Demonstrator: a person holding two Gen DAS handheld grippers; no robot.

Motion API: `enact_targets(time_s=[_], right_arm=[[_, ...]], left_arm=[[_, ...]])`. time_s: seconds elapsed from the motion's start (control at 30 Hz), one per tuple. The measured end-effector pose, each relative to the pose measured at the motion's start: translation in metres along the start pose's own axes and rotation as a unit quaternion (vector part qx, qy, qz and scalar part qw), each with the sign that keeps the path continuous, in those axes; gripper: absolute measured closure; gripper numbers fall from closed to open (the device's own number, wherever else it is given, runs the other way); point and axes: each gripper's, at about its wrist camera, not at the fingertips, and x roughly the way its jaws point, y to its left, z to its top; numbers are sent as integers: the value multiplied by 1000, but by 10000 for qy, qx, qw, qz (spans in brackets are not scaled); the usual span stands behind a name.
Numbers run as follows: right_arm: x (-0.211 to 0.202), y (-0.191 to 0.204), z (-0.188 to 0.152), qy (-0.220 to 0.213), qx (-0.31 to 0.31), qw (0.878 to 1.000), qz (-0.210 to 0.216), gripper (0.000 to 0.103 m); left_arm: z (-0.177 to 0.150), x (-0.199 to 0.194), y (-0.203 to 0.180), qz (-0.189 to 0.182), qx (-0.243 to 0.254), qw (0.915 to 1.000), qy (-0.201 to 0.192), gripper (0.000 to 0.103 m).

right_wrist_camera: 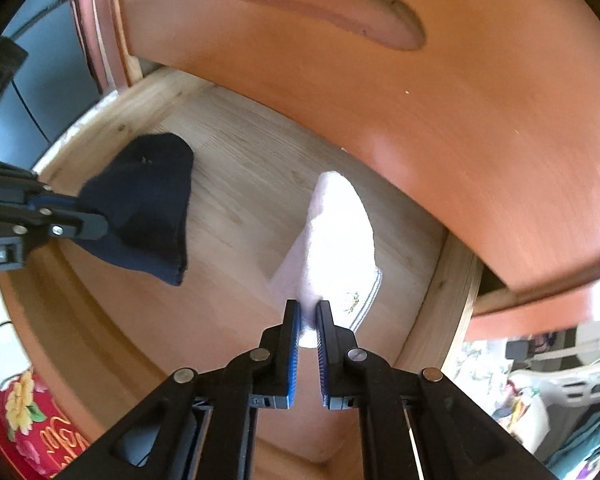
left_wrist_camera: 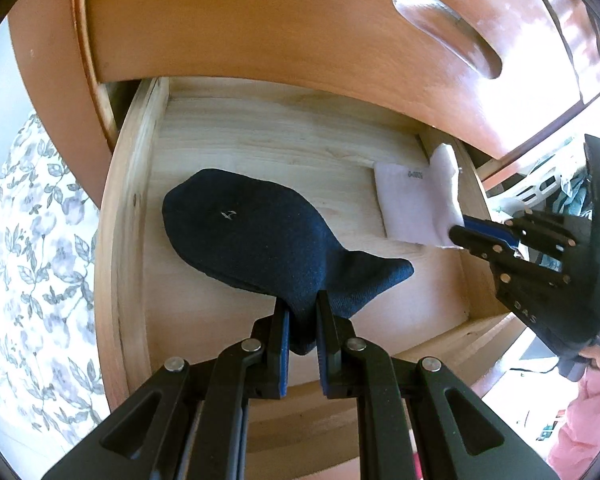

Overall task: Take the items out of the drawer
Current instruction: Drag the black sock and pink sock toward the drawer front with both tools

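Both grips were on: the left gripper (left_wrist_camera: 302, 316) had pinched the navy sock (left_wrist_camera: 260, 236) between its jaws; the right gripper (right_wrist_camera: 308, 314) clamped the white sock (right_wrist_camera: 336, 240), seemingly near its cuff; best lift both straight clear of the drawer (left_wrist_camera: 128, 200).

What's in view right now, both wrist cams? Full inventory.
dark sock: 1, navy, in the drawer, cuff end pinched by the left gripper
white sock: 1, white, right side of the drawer, pinched by the right gripper
drawer: 1, pale wood, pulled open
drawer front above: 1, orange-brown, recessed handle
floral cloth: 1, white and grey, left of the cabinet
left gripper: 1, black, blue pads, shut on the dark sock
right gripper: 1, black, blue pads, shut on the white sock
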Motion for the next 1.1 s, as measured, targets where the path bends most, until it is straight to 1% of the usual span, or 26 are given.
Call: enact_targets(time_s=[0.17, 0.2, 0.3, 0.37, 0.47, 0.6, 0.67, 0.8, 1.0, 1.1], right_arm=[[-16, 1, -15, -188, 252, 9993, 221, 94], [-27, 6, -18, -247, 322, 9988, 279, 94], [-42, 8, -30, -433, 490, 9971, 396, 94], [-35, 12, -26, -521, 611, 9956, 479, 94], [-32, 8, -36, -633, 895, 9917, 672, 94], [-38, 3, -49, -931, 1471, 9797, 997, 95], [-39, 3, -56, -1018, 1640, 9758, 1026, 95], [-41, -2, -62, -1087, 1863, 9704, 1087, 95], [-60, -10, -72, -1477, 2187, 9565, 1246, 97], [-73, -15, -78, -1696, 2310, 9489, 1320, 101]], left_arm=[[-11, 3, -1, -2, -54, 10000, -4, 91], [-12, 3, -2, 9, -57, 10000, -10, 91], [-16, 1, -3, 43, -70, 9999, -62, 91], [-18, -1, -5, 82, -78, 9999, -105, 91], [-23, -1, -8, 107, -90, 9998, -159, 91], [-34, -5, -10, 202, -130, 9990, -370, 91], [-37, -7, -11, 215, -178, 9984, -483, 91], [-42, -11, -17, 258, -187, 9973, -661, 91], [-39, -15, -22, 197, -185, 9957, -889, 92], [-39, -22, -24, 194, -184, 9948, -985, 93]])
